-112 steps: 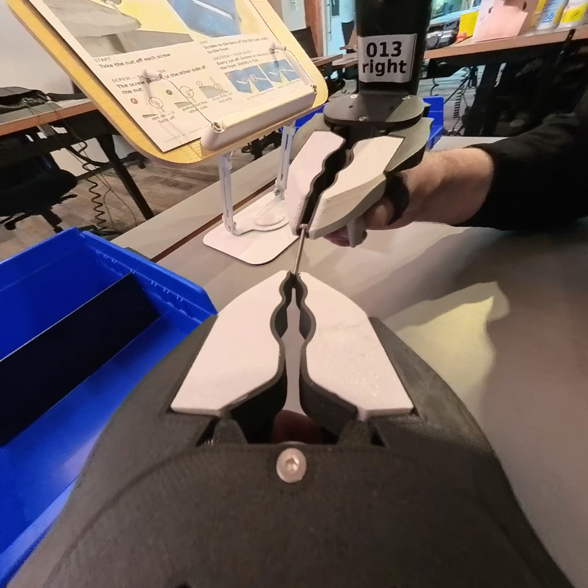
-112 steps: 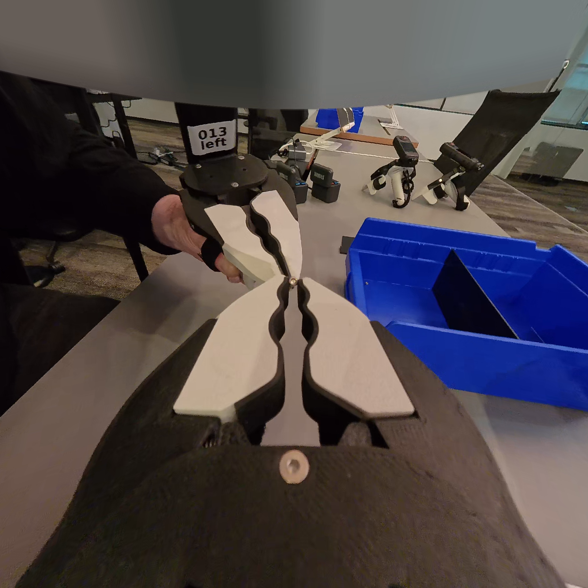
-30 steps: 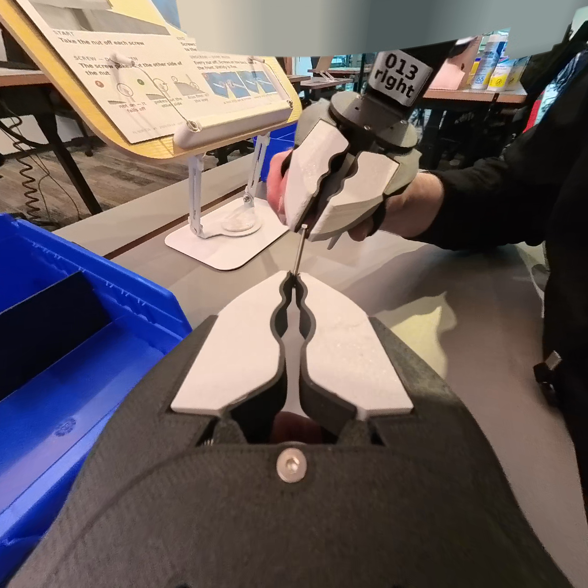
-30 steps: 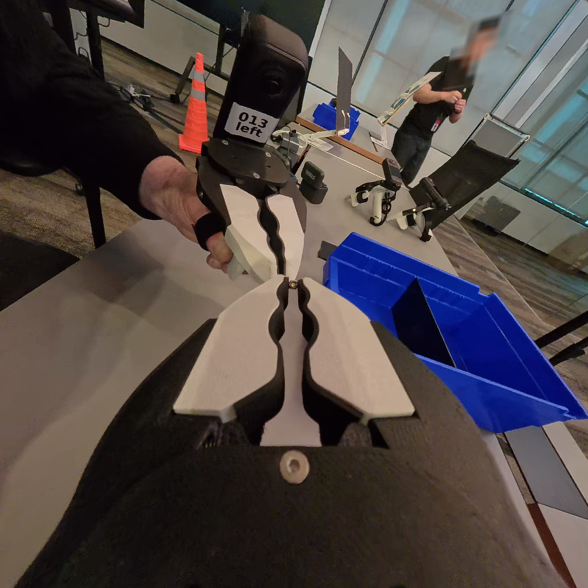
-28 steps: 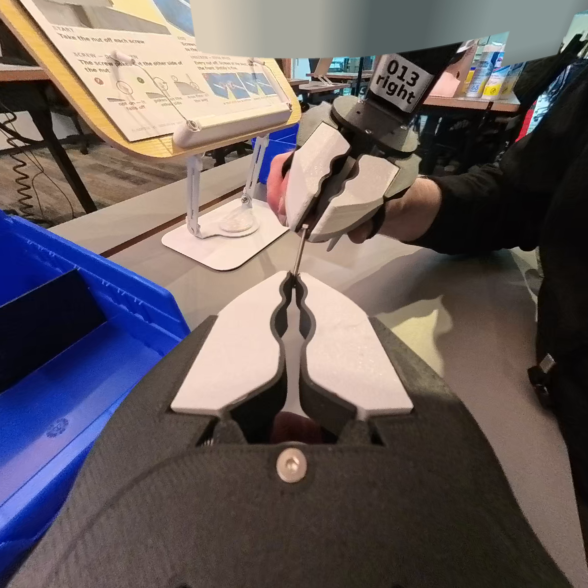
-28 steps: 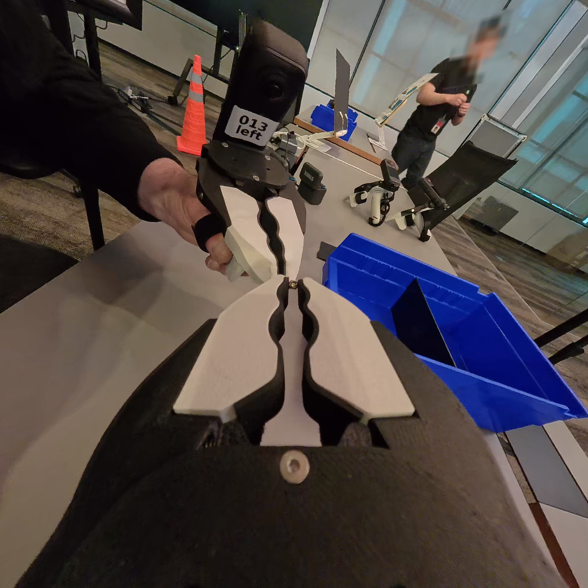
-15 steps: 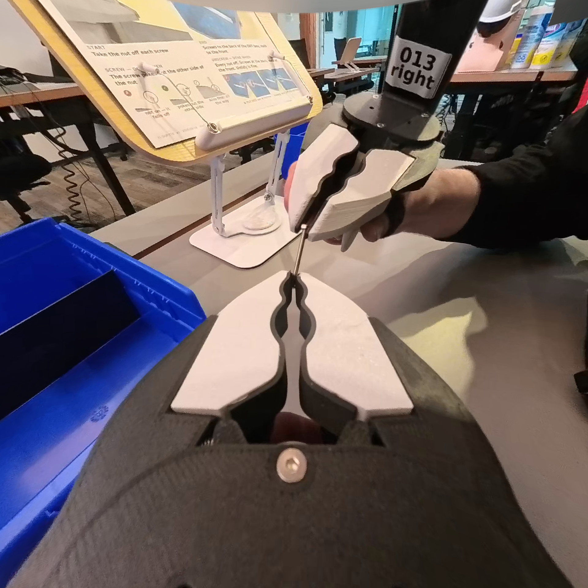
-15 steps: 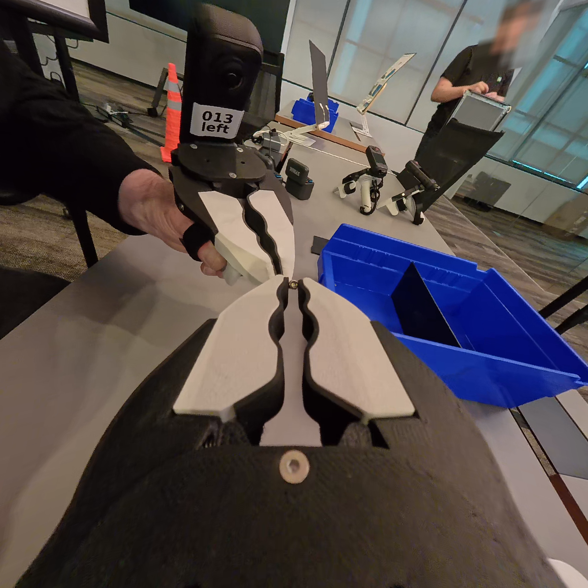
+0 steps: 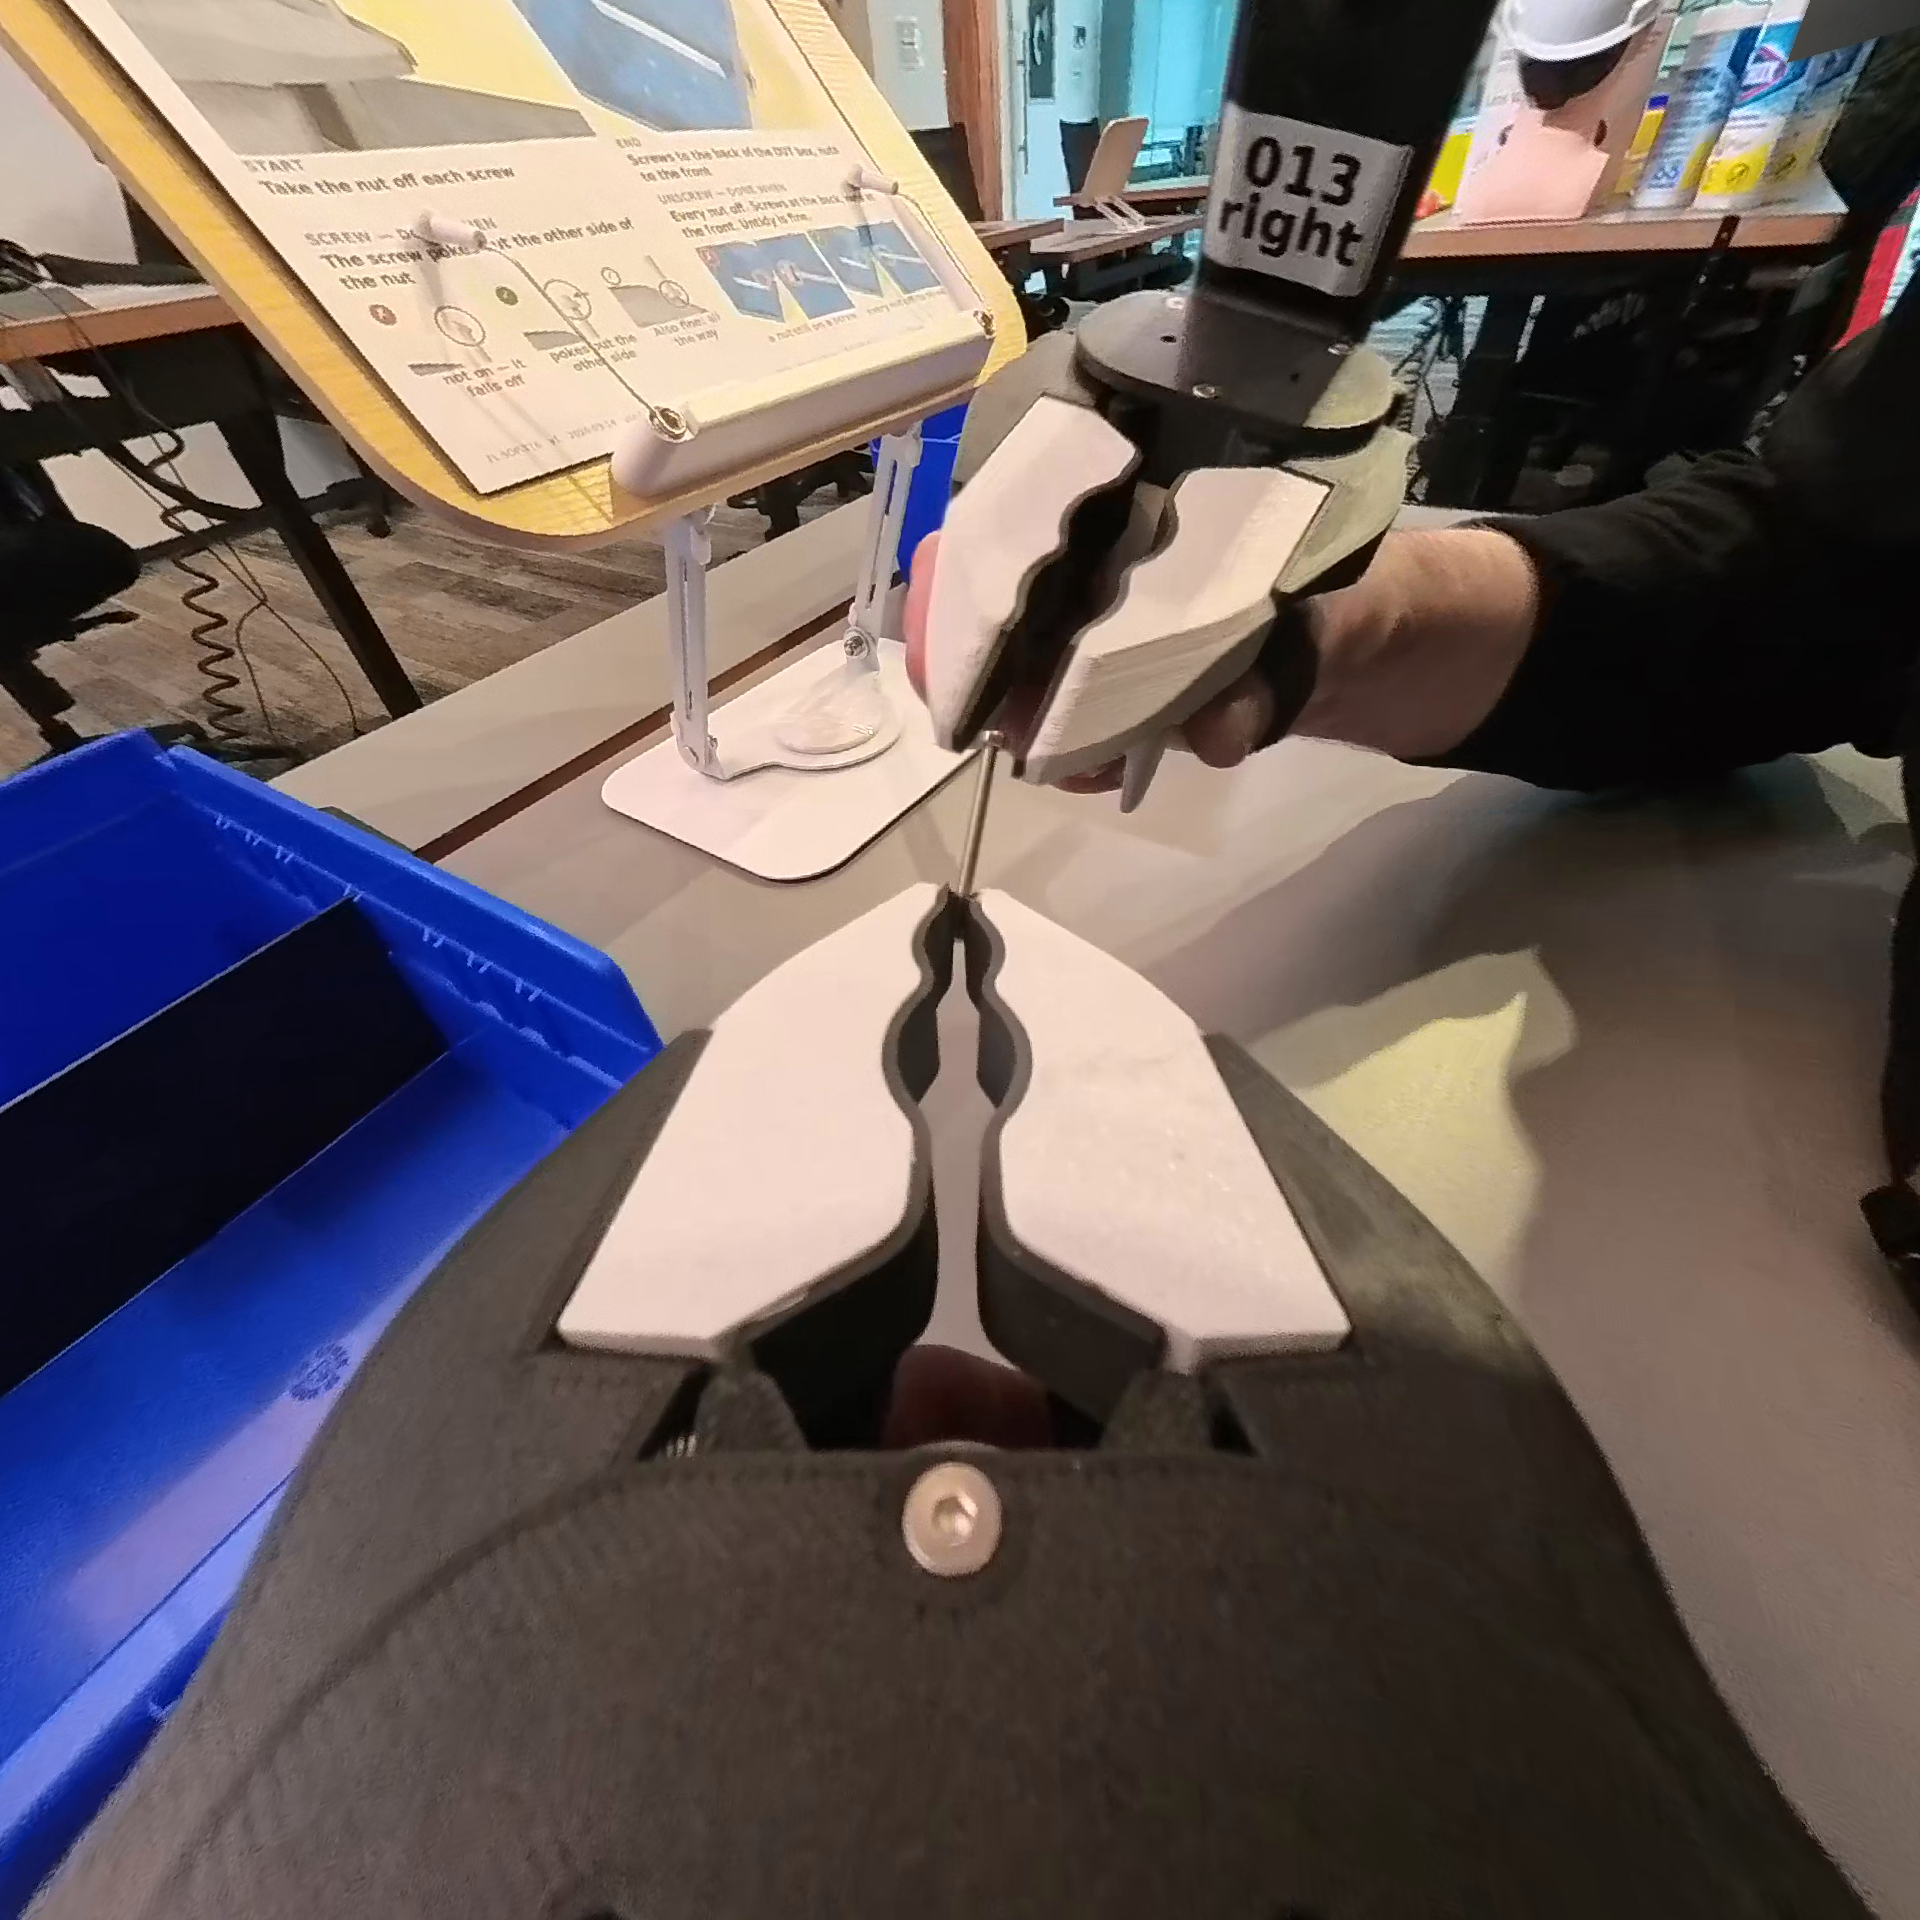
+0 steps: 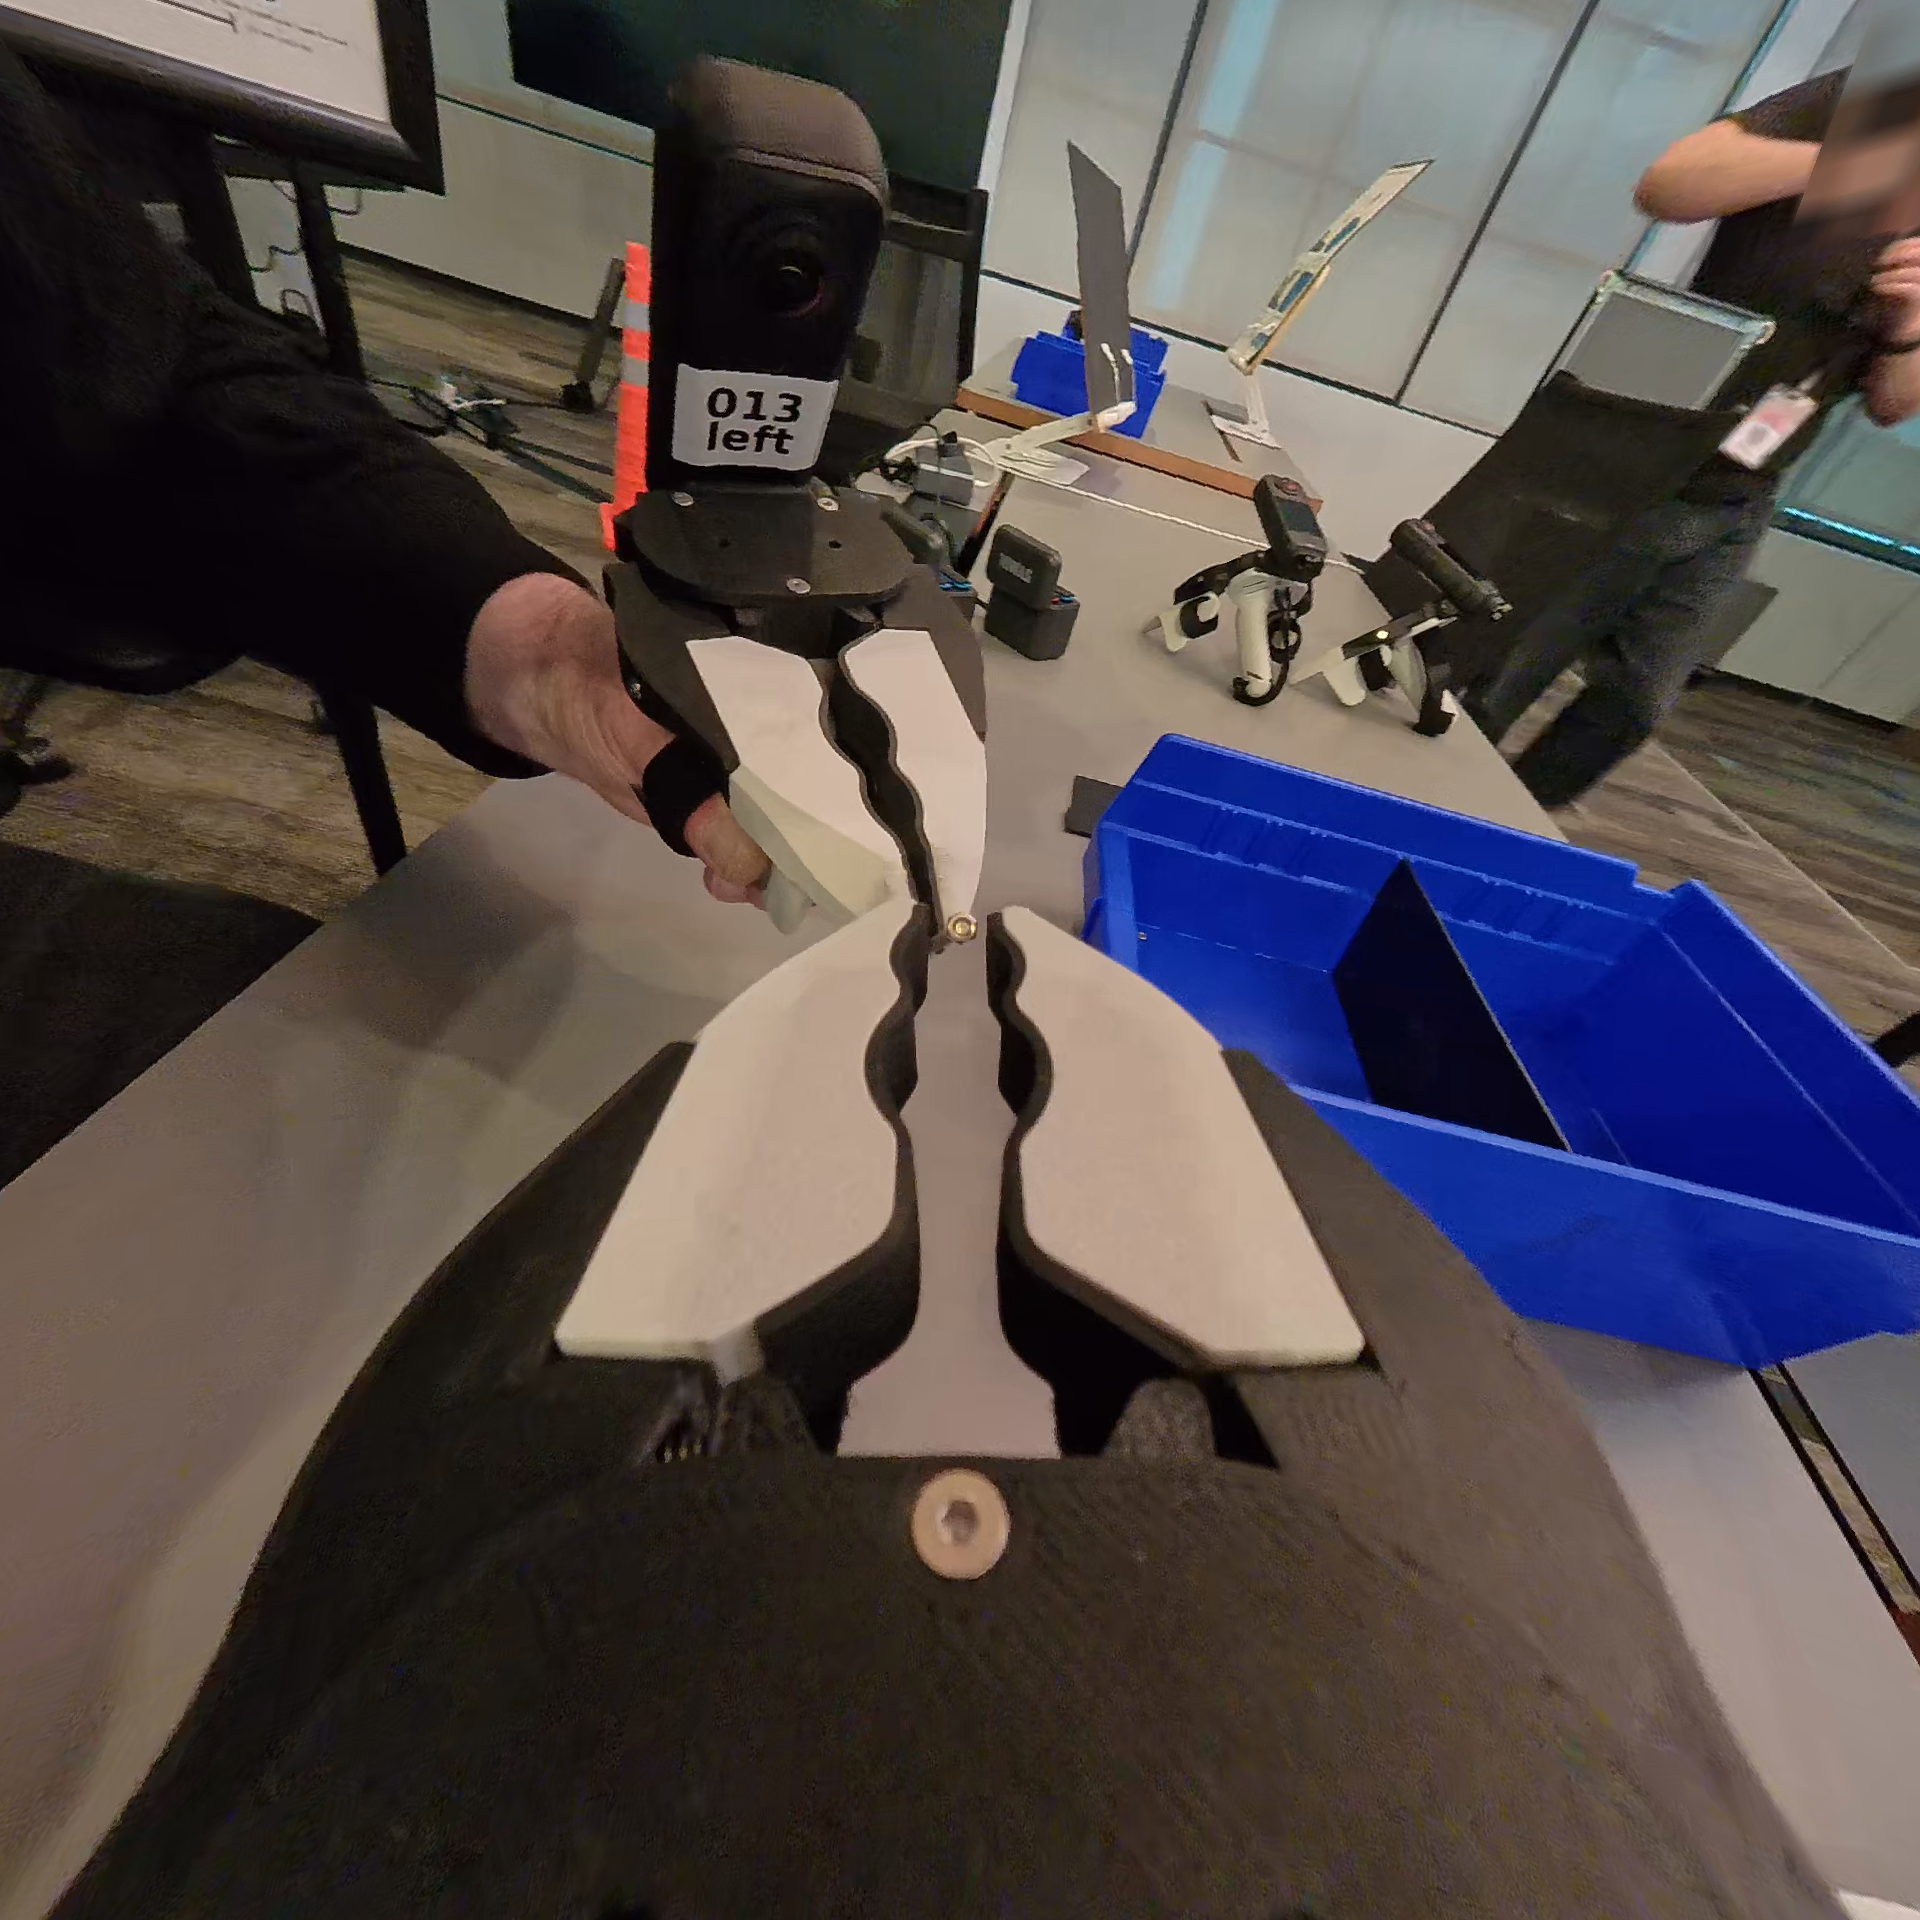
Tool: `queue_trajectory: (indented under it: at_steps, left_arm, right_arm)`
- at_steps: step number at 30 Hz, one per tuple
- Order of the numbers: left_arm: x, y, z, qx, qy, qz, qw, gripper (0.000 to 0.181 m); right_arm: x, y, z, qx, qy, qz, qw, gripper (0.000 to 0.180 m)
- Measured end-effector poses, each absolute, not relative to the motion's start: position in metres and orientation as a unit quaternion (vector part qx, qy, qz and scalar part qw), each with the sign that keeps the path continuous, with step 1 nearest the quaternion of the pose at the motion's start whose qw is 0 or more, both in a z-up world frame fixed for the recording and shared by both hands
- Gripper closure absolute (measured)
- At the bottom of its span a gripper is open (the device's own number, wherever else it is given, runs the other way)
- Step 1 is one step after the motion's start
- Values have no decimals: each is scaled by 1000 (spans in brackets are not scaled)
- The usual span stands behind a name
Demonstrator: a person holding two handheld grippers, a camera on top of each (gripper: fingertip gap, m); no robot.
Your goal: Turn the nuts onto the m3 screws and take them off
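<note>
Nut-turning was the step in hand: above the grey counter the left gripper clenched the thin steel m3 screw, whose small brass-coloured nut sat between the right gripper's released fingers, which would probably need to re-grip and twist.

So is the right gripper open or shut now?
Open: the right gripper has a clear gap between its white fingers, with the thin metal screw's end between them.
</note>
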State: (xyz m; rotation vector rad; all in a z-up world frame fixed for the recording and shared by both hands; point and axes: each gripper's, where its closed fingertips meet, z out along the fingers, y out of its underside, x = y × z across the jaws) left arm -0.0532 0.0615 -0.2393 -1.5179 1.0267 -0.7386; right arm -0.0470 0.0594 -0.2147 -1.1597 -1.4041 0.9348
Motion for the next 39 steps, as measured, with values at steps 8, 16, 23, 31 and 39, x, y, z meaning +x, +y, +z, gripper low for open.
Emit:
queue_trajectory:
  at_steps: [8,16,23,31,39]
  left_arm:
    - [-54,60,-238,-637,442,-308,552,180]
    - [-54,60,-238,-637,440,-310,552,180]
    - [-54,61,-237,-637,437,-308,555,180]
    - [-52,59,-238,-636,443,-309,551,180]
    - [-54,61,-234,-636,435,-308,558,180]
  right_arm:
    - [-46,56,-218,-481,-601,394,502,172]
    - [-44,59,-217,-486,-592,394,509,168]
    - [-46,55,-218,-480,-603,398,498,169]
    - [-44,56,-213,-480,-595,401,505,162]
    - [-45,47,-221,-475,-616,404,482,171]
